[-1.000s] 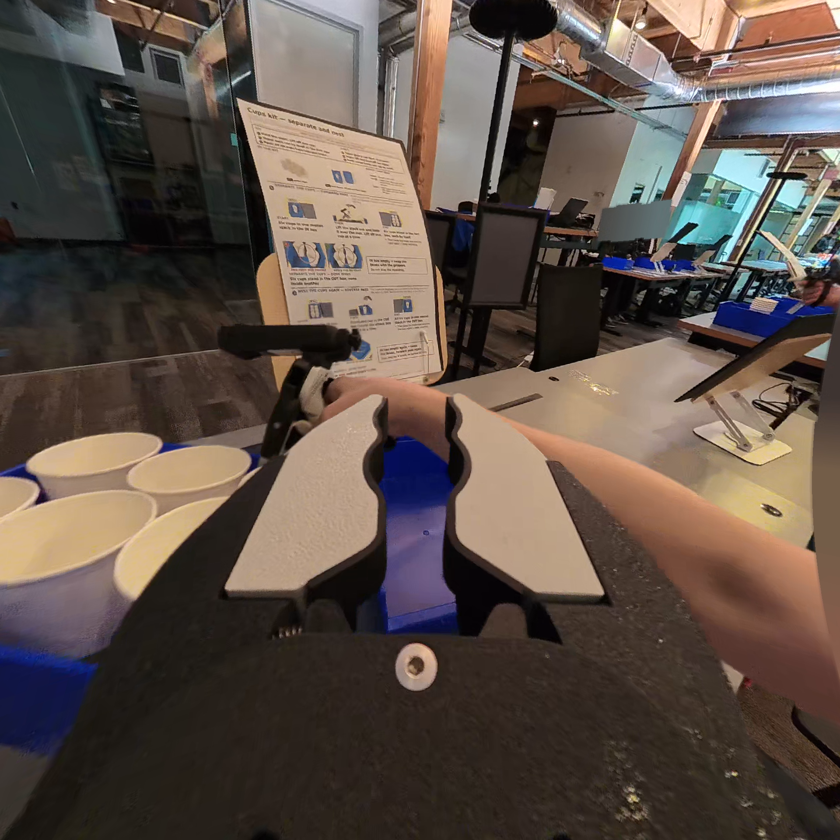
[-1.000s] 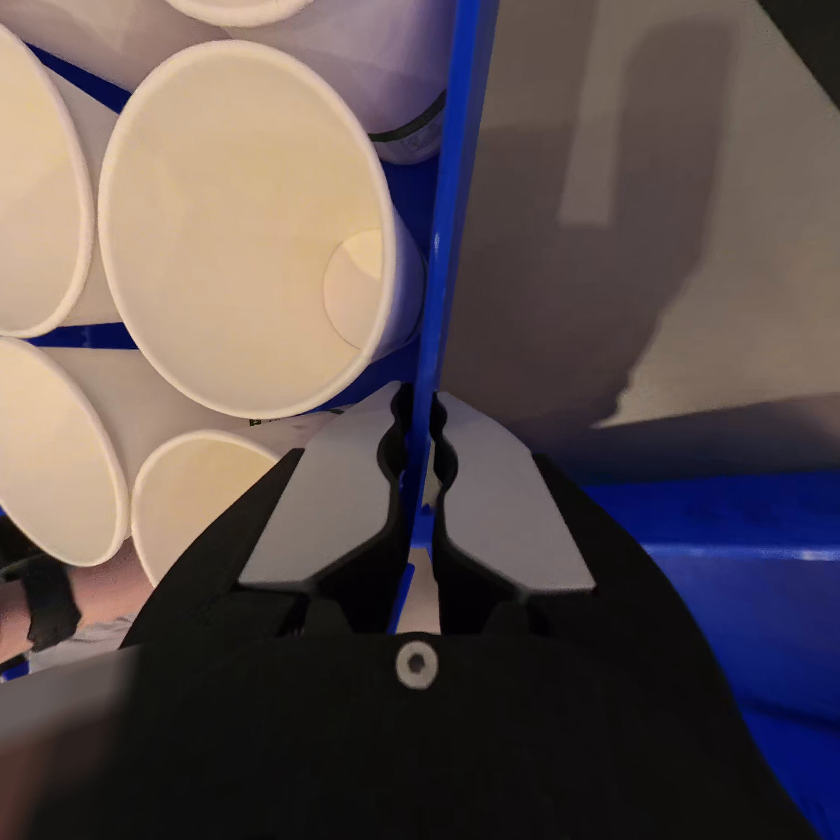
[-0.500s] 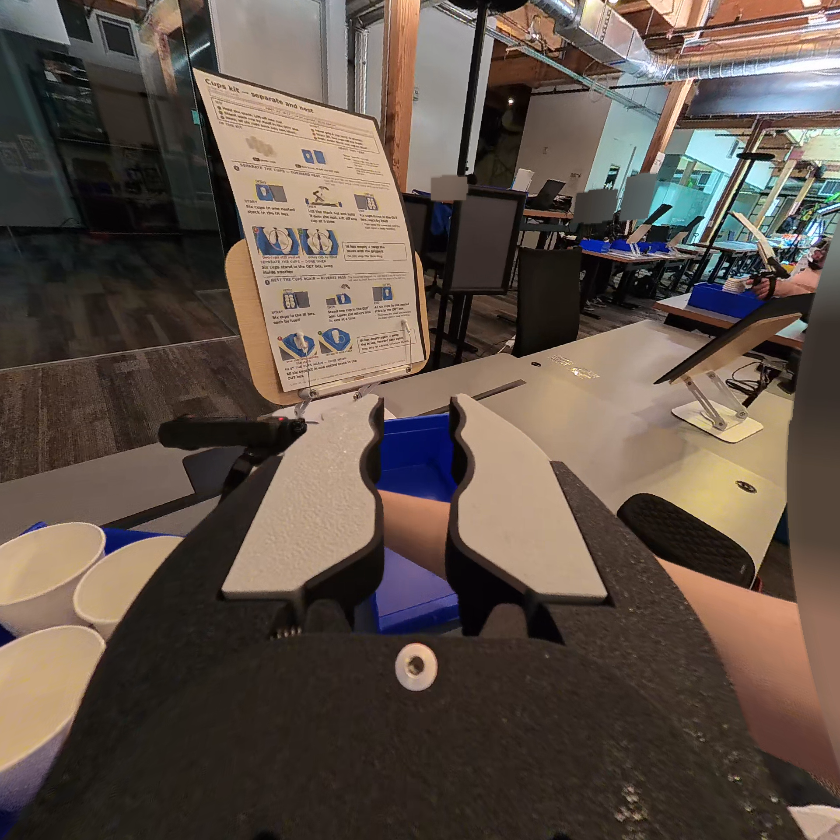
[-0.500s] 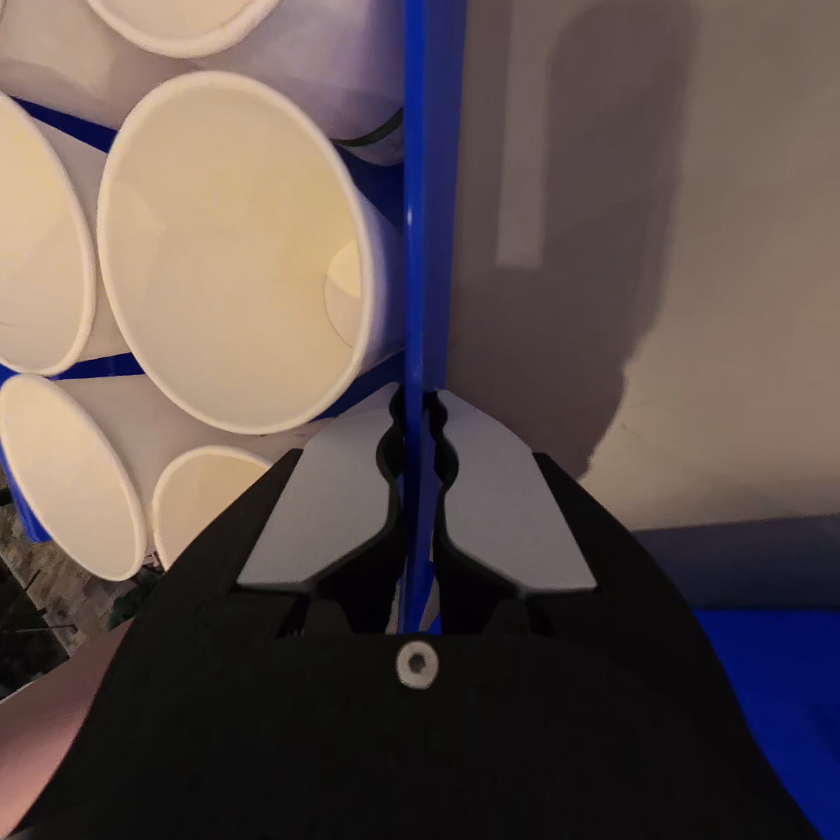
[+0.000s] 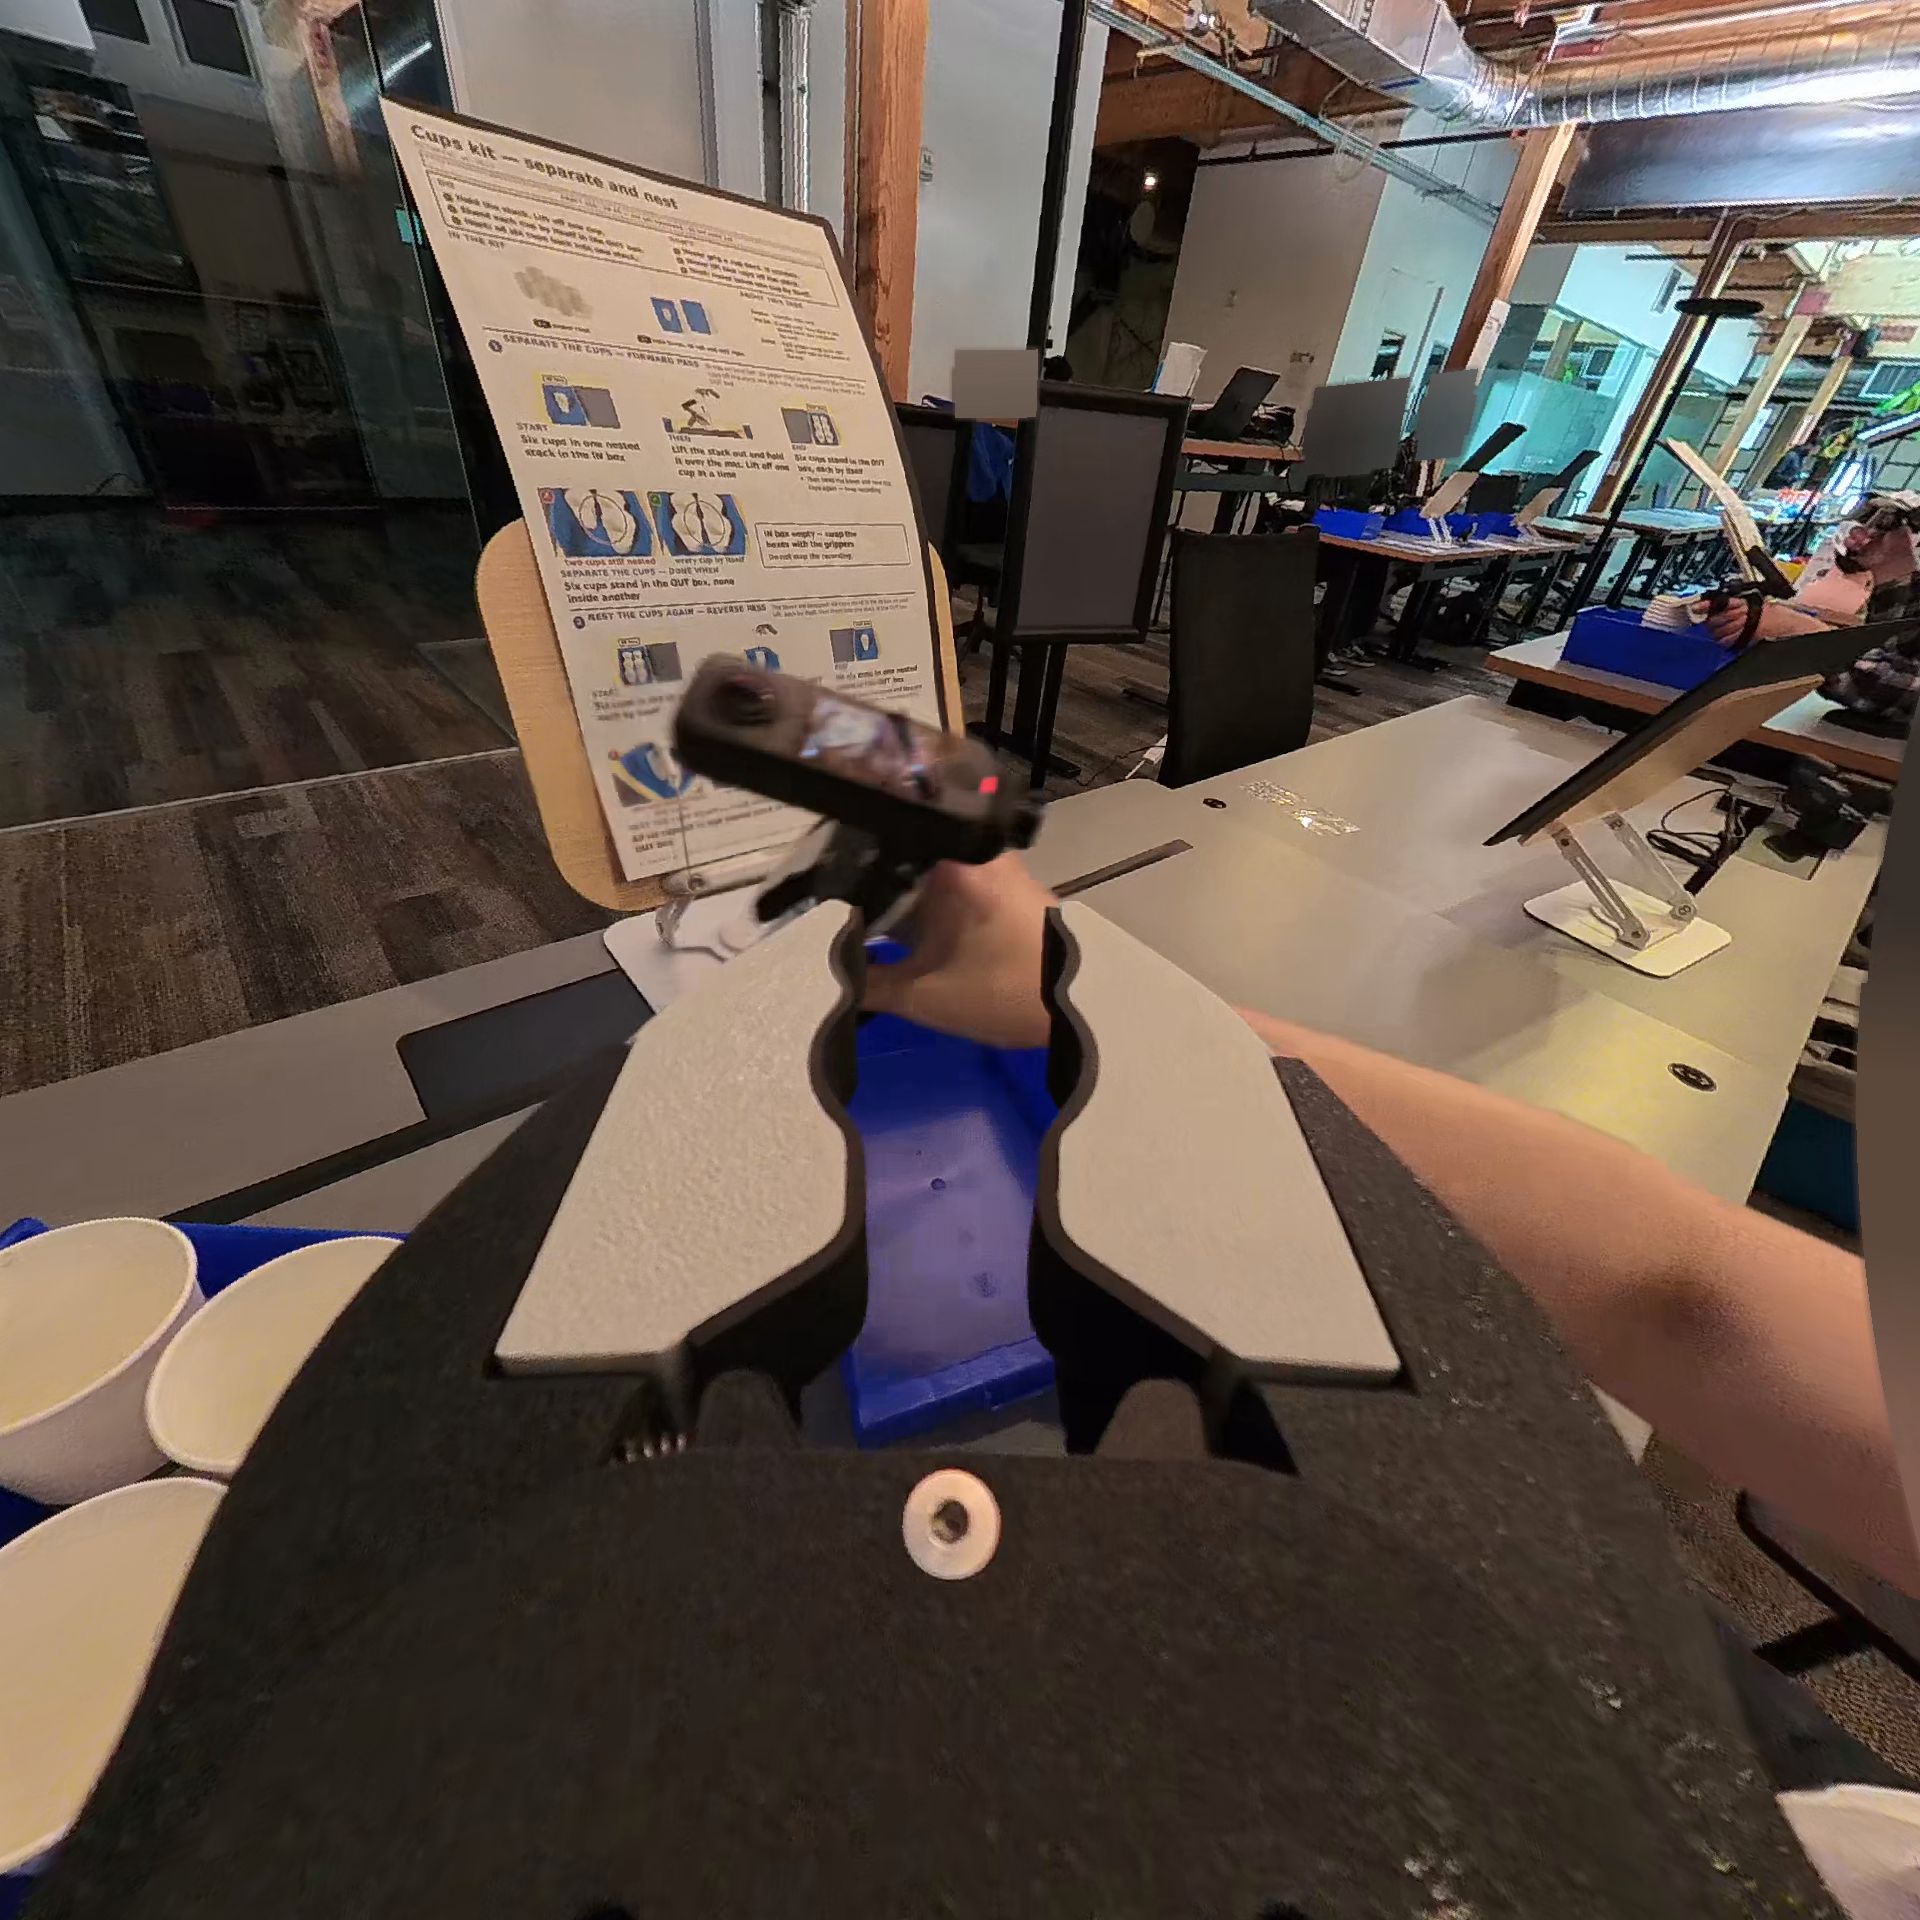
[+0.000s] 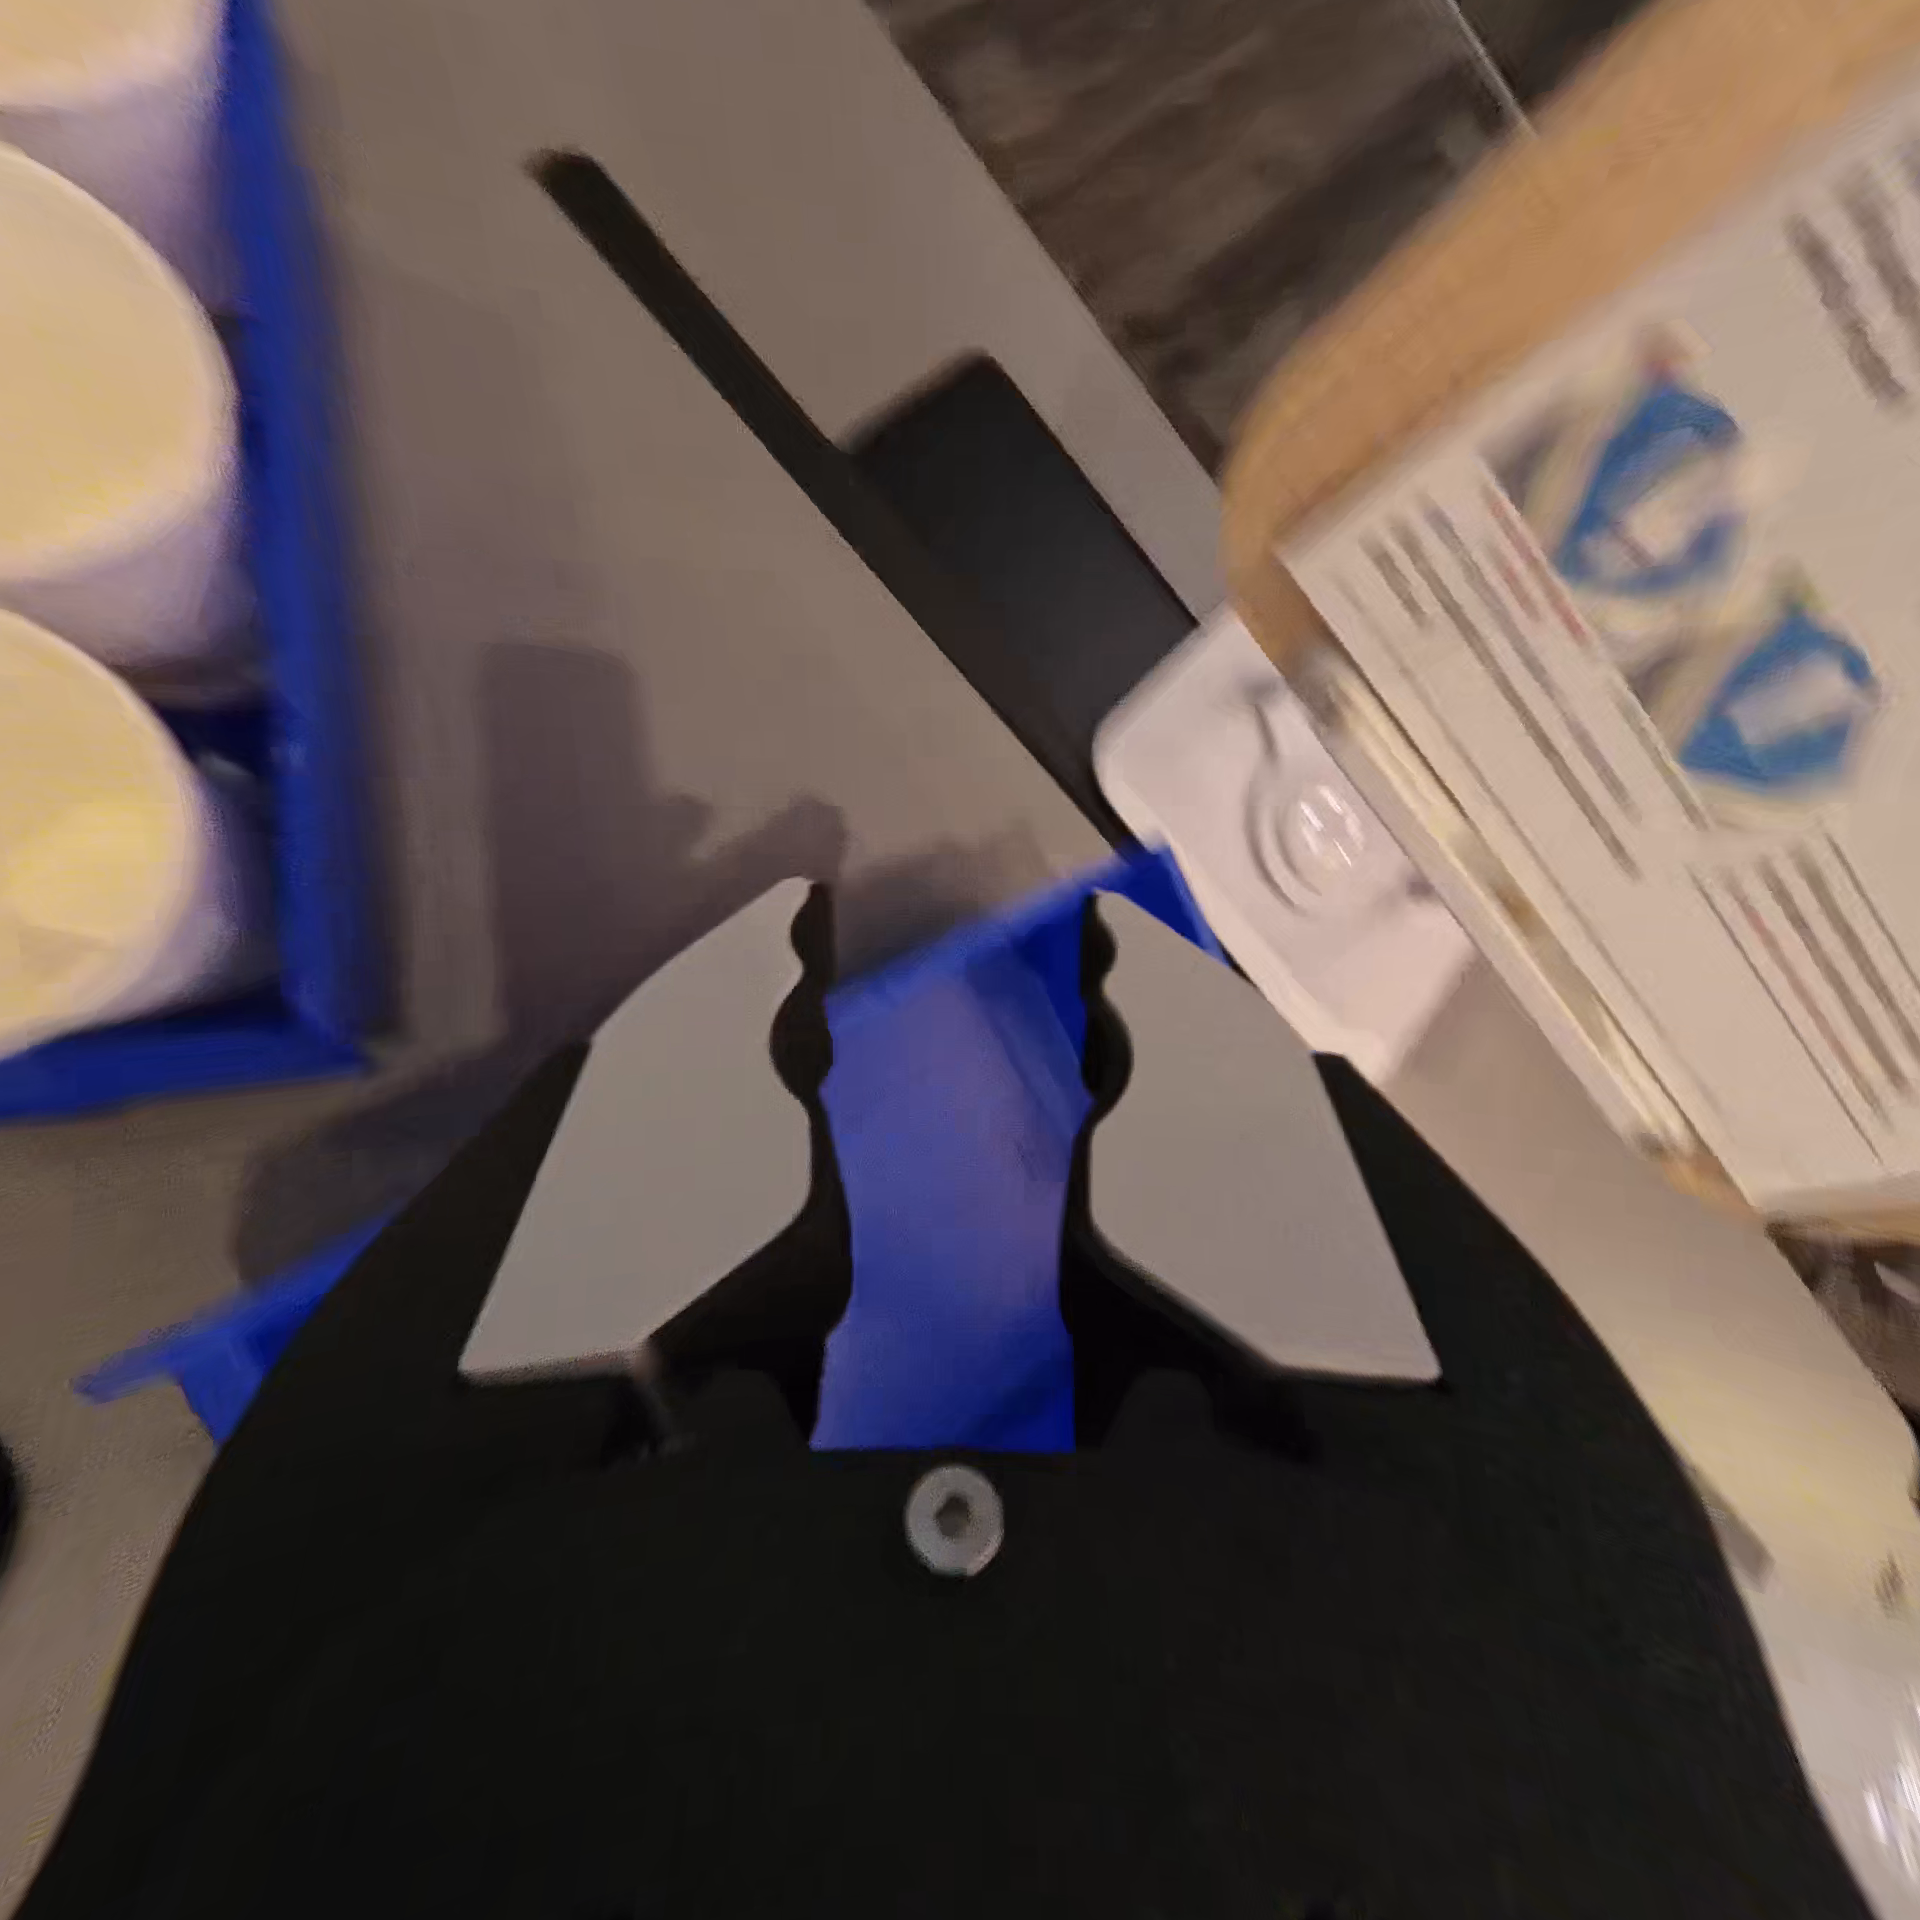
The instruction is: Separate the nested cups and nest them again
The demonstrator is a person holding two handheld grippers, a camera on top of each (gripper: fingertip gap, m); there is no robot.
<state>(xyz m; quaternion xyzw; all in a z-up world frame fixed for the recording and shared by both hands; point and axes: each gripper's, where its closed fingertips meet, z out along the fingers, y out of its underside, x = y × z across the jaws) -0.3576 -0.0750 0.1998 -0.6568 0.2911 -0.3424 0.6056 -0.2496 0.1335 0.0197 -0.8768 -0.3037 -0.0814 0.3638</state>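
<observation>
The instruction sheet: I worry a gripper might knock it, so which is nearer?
Right. In the left wrist view, the right gripper hovers just before the instruction sheet, over the empty blue bin. The left gripper sits further back, beside the cups.

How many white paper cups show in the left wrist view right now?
3, all at the lower left: one cup at the edge, one cup beside it, one cup nearest. The left gripper may hide more.
</observation>
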